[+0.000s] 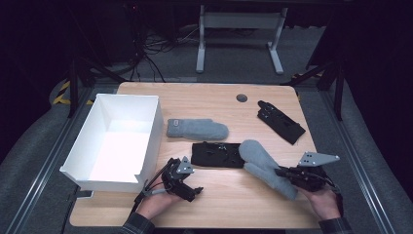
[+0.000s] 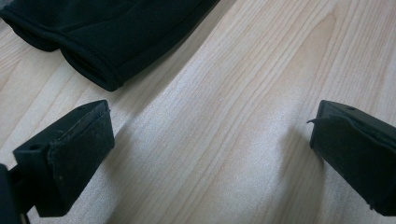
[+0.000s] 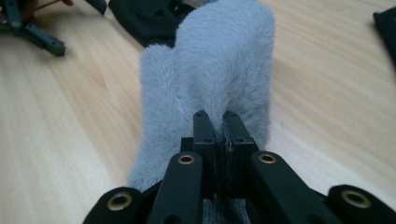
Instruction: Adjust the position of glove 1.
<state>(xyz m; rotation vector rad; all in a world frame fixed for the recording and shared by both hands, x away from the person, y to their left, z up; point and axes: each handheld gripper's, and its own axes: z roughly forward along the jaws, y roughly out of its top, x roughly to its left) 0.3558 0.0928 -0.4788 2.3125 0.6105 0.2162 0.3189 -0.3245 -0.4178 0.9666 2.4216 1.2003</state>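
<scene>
Clamped tight, the right gripper (image 1: 285,171) has its jaws pinched together on the edge of a grey mitten (image 1: 265,165). From the right gripper view the fuzzy mitten (image 3: 219,70) rises straight ahead of the closed jaws, its fabric squeezed between them. Seen from above, this mitten slants from the gripper up and to the left, and its rounded end lies over the right end of a black glove (image 1: 216,154) at the middle of the table (image 1: 234,200).

Over on the left, the left gripper (image 1: 194,192) is wide open and holds nothing. Its own view shows both jaws far apart over bare wood, with the cuff of the black glove (image 2: 93,37) just beyond them, not touching.

Farther out, a second grey mitten (image 1: 197,129) lies flat behind the black glove, apart from it. Another black glove (image 1: 281,121) lies slanted near the far right of the table, well apart from the rest. A white box (image 1: 151,131) stands open along the left edge of the table, just beside the left gripper, and a small dark round disc (image 1: 241,97) sits near the far edge.
</scene>
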